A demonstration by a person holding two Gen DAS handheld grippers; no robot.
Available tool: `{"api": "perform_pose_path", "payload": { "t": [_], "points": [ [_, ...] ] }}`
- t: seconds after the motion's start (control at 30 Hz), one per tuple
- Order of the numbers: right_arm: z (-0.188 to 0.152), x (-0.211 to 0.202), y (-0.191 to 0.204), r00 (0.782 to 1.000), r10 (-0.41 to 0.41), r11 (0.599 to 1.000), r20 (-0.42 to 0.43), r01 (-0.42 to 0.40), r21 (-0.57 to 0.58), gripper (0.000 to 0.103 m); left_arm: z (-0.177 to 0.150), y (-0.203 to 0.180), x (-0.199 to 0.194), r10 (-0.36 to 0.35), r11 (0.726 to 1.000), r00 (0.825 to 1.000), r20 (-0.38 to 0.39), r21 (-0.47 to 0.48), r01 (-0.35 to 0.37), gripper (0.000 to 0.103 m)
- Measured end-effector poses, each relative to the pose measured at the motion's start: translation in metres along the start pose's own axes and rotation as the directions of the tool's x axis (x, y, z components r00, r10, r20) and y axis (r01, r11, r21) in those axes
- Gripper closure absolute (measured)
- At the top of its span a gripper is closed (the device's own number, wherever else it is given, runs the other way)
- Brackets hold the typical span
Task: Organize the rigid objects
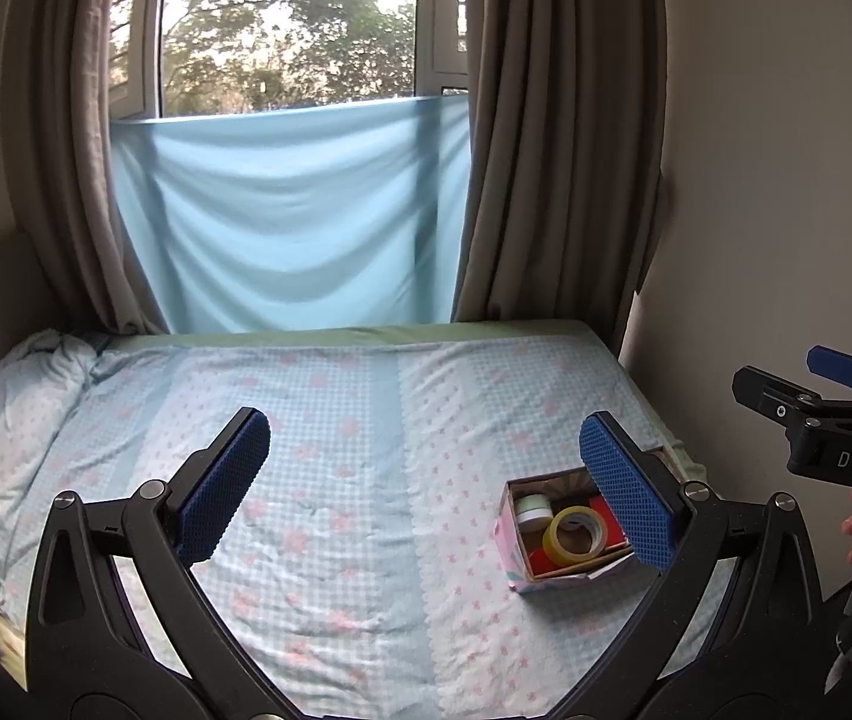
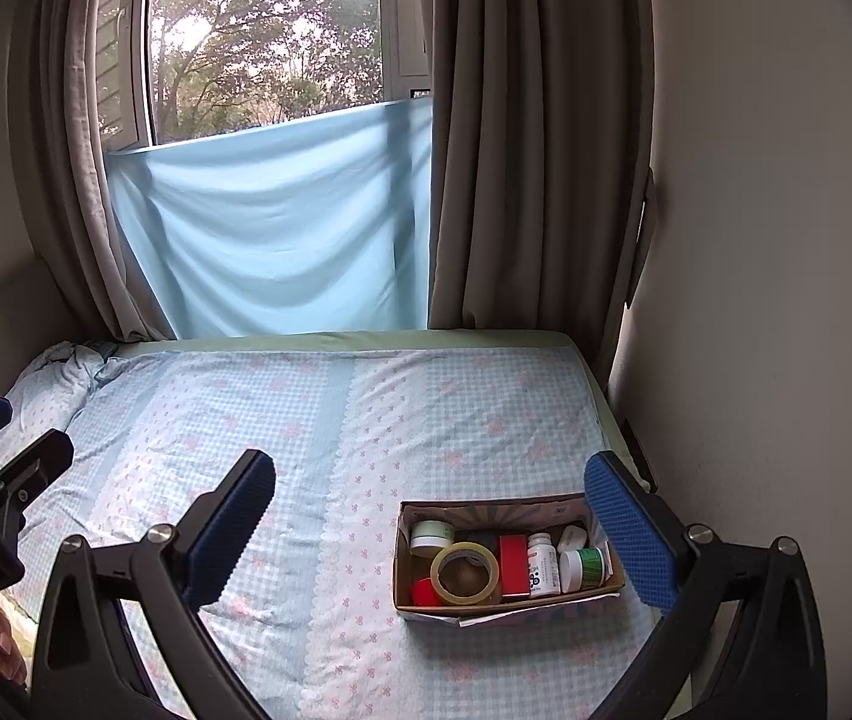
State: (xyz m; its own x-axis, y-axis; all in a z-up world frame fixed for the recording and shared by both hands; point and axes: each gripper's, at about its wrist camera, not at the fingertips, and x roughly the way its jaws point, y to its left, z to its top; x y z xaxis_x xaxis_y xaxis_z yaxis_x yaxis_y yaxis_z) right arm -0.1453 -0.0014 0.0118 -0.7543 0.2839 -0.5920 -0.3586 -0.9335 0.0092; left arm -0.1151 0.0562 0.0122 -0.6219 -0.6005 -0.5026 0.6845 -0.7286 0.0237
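An open cardboard box (image 2: 546, 603) sits on the bed at the right; it also shows in the left wrist view (image 1: 510, 546). Inside lie a yellow tape roll (image 2: 464, 573), a red box (image 2: 513, 564), a white bottle (image 2: 541, 564), a green-banded jar (image 2: 582, 567), a pale green jar (image 2: 431, 535) and a small red cap (image 2: 424, 592). My left gripper (image 1: 426, 480) is open and empty above the bed, left of the box. My right gripper (image 2: 432, 525) is open and empty, held above and in front of the box.
The bed (image 2: 306, 420) has a blue checked floral sheet, with a crumpled pillow (image 2: 60, 378) at the far left. A blue cloth (image 2: 282, 222) hangs over the window between grey curtains. A wall (image 2: 756, 300) runs along the right side of the bed.
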Motion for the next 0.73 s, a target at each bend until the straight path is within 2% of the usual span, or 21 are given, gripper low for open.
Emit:
{"api": "perform_pose_path", "payload": {
  "t": [0.27,0.43,0.73],
  "points": [
    [0.003,0.0,0.005,1.0,-0.007,1.0,0.006,0.007,0.0,0.0,0.002,-0.001,0.001,-0.004,1.0,1.0,0.01,0.002,0.004,0.0],
    [0.005,-0.001,0.007,1.0,-0.011,1.0,0.009,0.011,-0.002,0.0,0.002,-0.002,-0.002,0.028,1.0,0.999,0.037,0.009,-0.028,0.0],
    [0.009,0.009,0.008,1.0,-0.006,1.0,-0.01,0.006,0.005,0.0,0.003,0.01,0.006,-0.012,0.999,1.0,0.017,-0.036,0.013,0.0]
  ]
}}
